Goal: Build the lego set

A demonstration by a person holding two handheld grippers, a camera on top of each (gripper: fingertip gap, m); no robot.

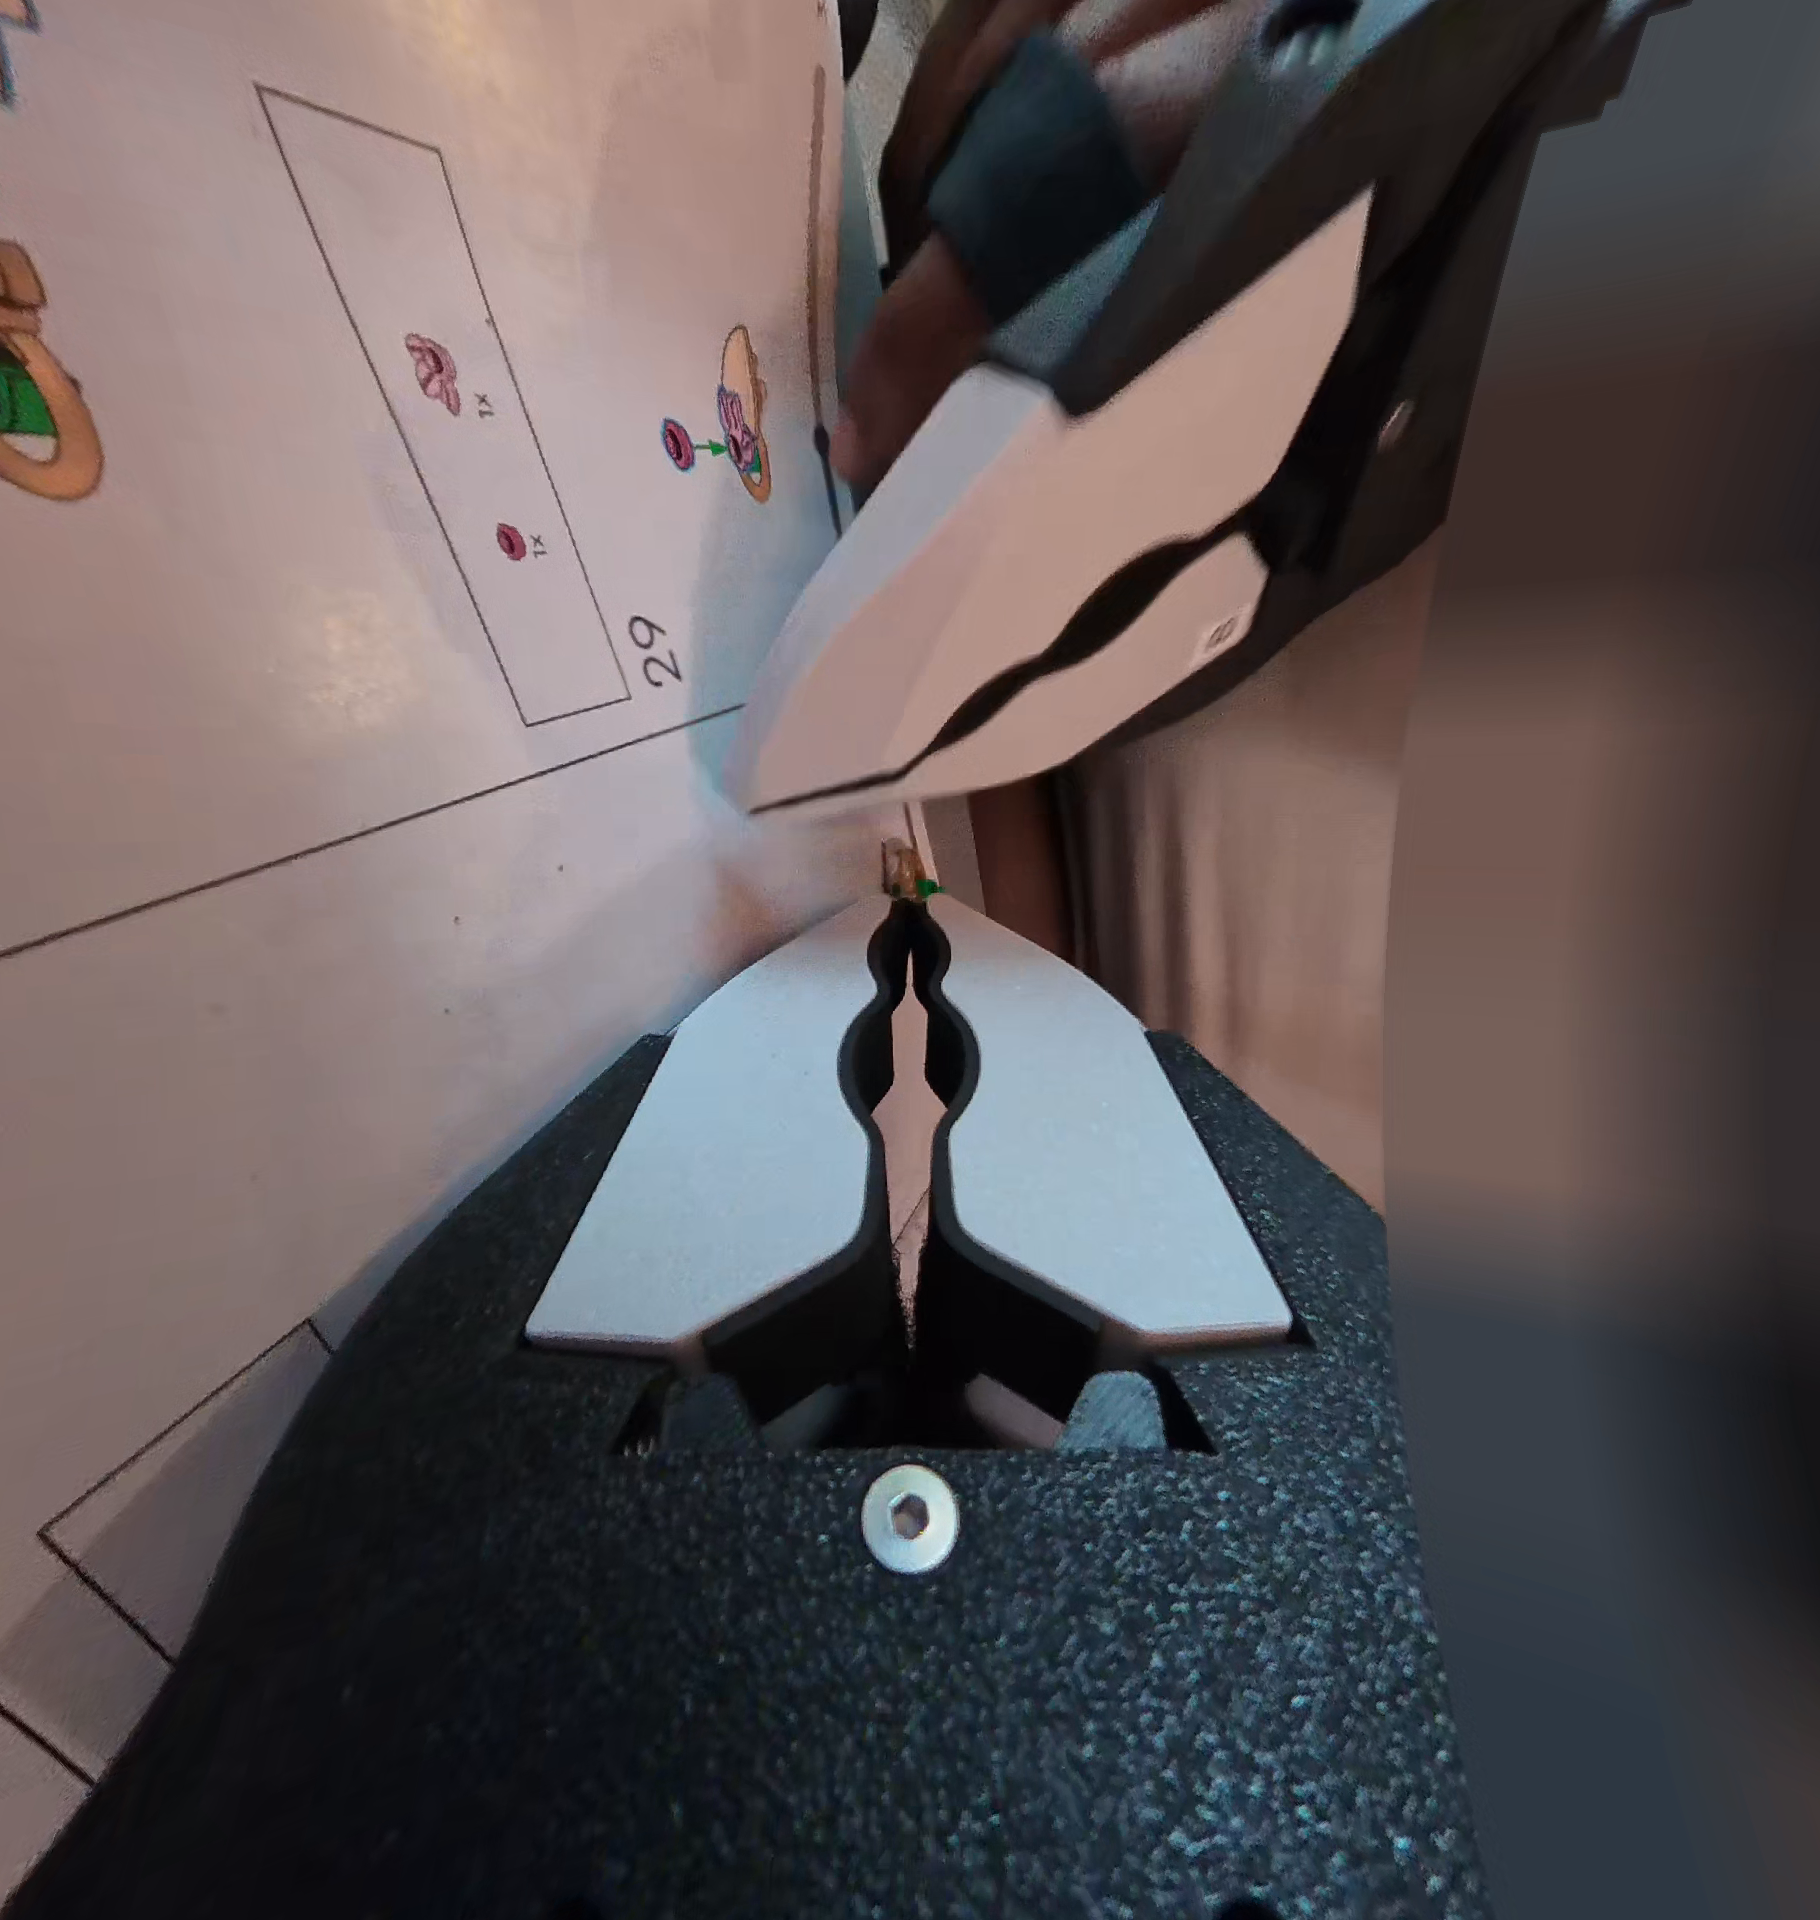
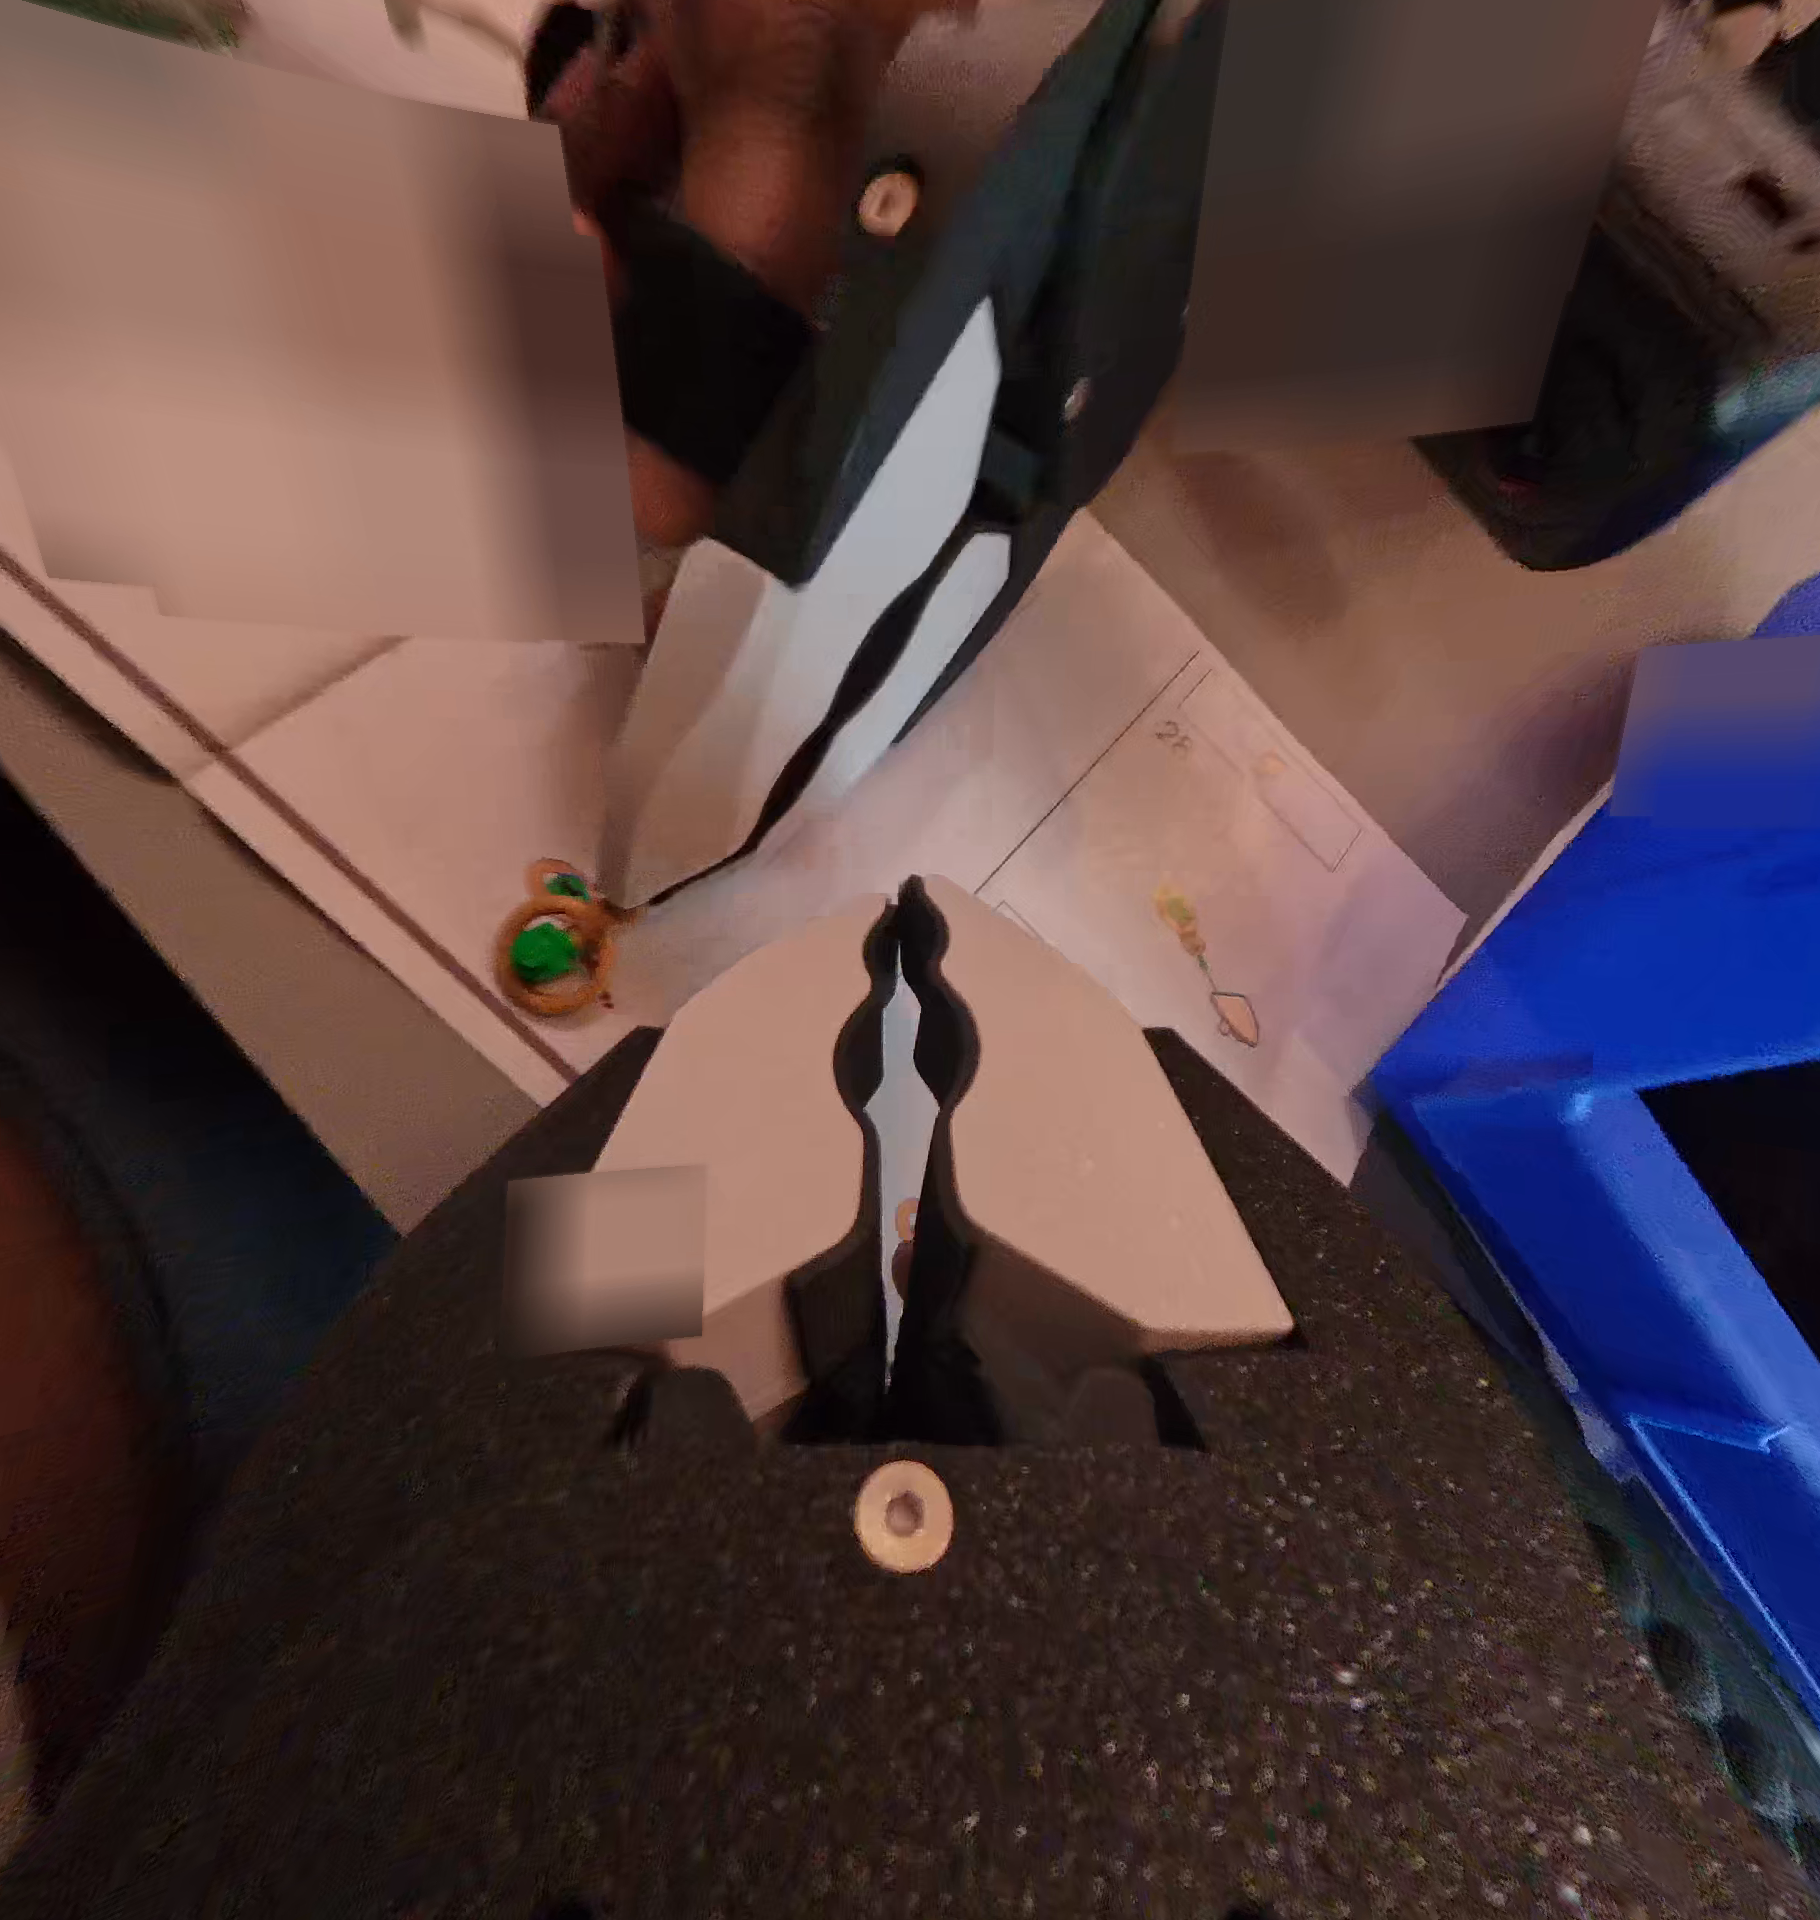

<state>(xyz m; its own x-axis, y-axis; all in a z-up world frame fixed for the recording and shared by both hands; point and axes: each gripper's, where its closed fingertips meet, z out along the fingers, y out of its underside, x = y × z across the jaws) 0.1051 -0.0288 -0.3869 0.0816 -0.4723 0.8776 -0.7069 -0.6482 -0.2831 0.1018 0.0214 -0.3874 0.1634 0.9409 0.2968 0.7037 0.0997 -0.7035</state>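
Observation:
The open instruction booklet (image 1: pixel 314 727) fills the left of the left wrist view, its page printed with part boxes and flower pictures. My left gripper (image 1: pixel 911 909) is shut on the thin edge of a booklet page, which runs edge-on between its jaws. My right gripper (image 1: pixel 771 800) comes in from the upper right, shut, with its tip against the page just above my left tips. In the right wrist view my right gripper (image 2: pixel 908 899) is shut over the booklet (image 2: pixel 1145 831). The left gripper (image 2: pixel 625 899) pinches the paper beside a tan ring with green (image 2: pixel 547 951); I cannot tell whether that is print or a real piece.
A blue plastic bin (image 2: pixel 1612 1039) stands close on the right of the booklet. The grey table (image 2: pixel 1249 551) shows beyond the page, with a dark object (image 2: pixel 1716 312) at the back right. A hand (image 1: pixel 906 343) holds the right gripper. Tip to tip, the grippers are about 4 cm apart.

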